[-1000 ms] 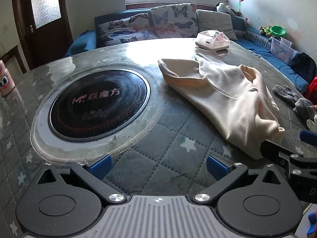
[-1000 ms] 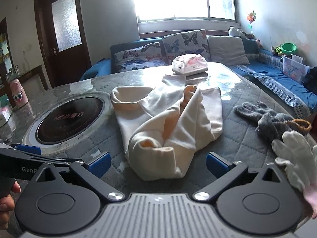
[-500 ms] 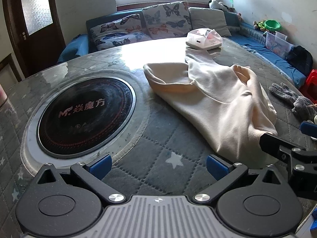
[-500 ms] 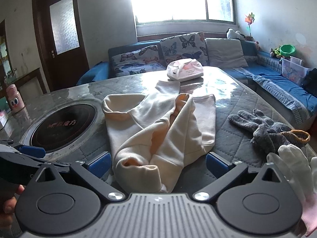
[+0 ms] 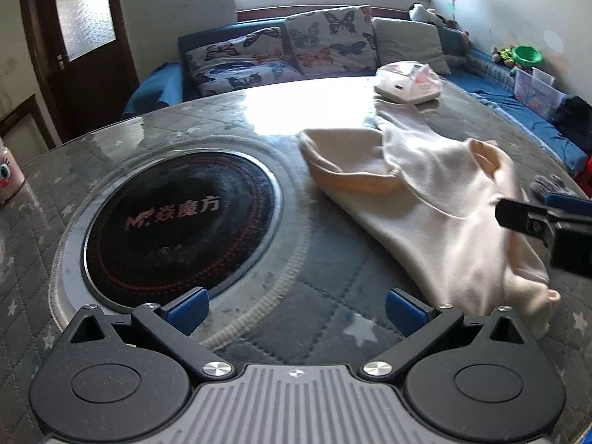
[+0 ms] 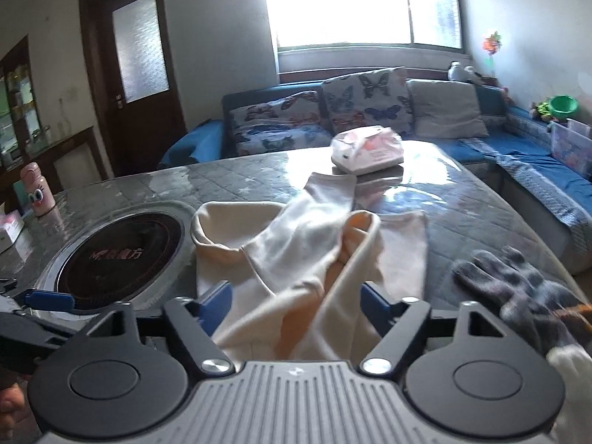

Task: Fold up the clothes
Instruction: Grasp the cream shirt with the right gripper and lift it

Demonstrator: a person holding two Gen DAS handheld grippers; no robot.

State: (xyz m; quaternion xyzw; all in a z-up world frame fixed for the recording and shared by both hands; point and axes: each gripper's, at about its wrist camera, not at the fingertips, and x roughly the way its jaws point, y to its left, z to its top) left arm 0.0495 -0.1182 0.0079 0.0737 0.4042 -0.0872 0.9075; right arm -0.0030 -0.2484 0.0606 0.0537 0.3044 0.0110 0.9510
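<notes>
- While both grippers sit at the near edge of the round table, the cream garment lies crumpled on the table's grey star-quilted cover, just right of the black induction plate set into the tabletop.
- Left gripper: jaws spread wide, nothing between the blue fingertips; it hovers over bare cover between the induction plate and the garment's near end, with the right fingertip close to the cloth. Contact cannot be confirmed.
- Right gripper: jaws spread, with the garment's near folds bunched up between the two blue pads. The cloth fills the gap, but whether the pads press it is unclear; this view is motion-blurred.
- Garment layout, relative to the induction plate: a rounded hem or hood opening lies nearest the plate; one sleeve runs toward the table's far side, its cuff just short of a pink-and-white tissue pack.
- Grey knit gloves lie on the cover on the garment's far side from the plate, apart from the cloth. A white glove sits at the frame edge nearer the camera.
- In the left wrist view, the right gripper's black body enters from the right edge, over the garment's end away from the plate.
- Background: a blue sofa with butterfly cushions stands beyond the table.
</notes>
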